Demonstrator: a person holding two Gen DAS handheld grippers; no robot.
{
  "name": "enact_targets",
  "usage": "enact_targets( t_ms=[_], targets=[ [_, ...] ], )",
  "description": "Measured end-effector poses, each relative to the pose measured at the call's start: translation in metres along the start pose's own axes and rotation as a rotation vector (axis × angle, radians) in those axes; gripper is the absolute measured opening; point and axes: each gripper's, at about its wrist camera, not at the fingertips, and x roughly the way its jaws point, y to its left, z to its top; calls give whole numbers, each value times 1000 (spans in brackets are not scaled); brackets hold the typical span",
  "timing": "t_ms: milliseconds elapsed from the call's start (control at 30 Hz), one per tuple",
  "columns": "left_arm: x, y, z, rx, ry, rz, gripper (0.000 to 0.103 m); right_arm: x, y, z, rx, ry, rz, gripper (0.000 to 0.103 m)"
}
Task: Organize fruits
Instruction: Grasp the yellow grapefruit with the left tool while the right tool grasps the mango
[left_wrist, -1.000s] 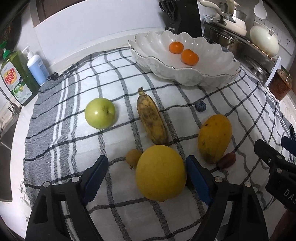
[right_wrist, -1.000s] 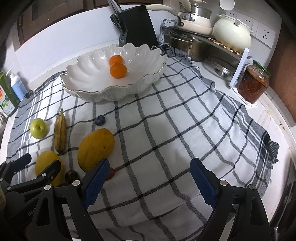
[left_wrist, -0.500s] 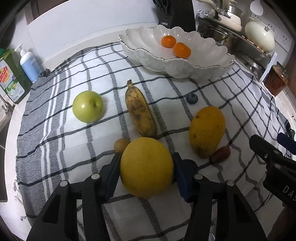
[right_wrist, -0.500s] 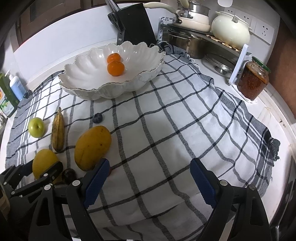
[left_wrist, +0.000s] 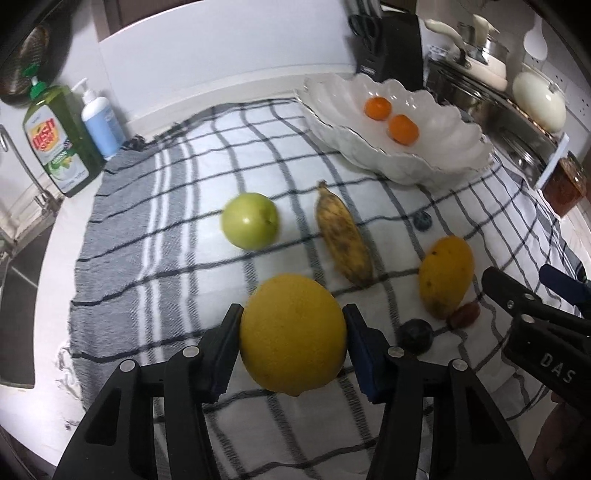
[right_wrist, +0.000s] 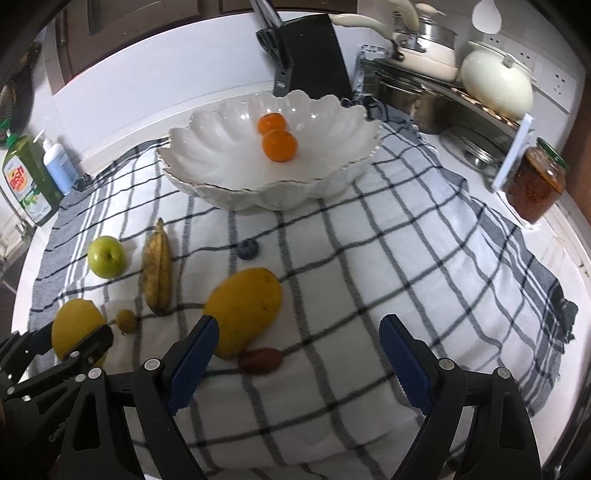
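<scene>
Sitting between left hand-held gripper pads: yellow citrus

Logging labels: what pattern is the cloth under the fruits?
White cloth with a dark check, grey-striped at its edges; clearest in the right wrist view.

Yellow citrus, green apple (glossy), black-checked white cloth, white bowl.

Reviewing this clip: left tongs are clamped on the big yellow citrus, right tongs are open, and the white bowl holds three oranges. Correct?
Not quite. The white bowl holds two oranges, not three; the right wrist view shows them, one behind the other. The rest stands: the left tongs are clamped on the big yellow citrus, and the right tongs are open.
</scene>
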Motion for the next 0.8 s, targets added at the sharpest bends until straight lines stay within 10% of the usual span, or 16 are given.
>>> enact_targets(
  t_ms=[533, 800],
  targets=[
    [10, 47, 12, -75, -3, 70, 53, 49, 41, 10, -15, 51, -43, 88],
    [14, 49, 13, -74, 1, 73, 53, 64, 43, 5, -7, 95, -11, 63]
  ],
)
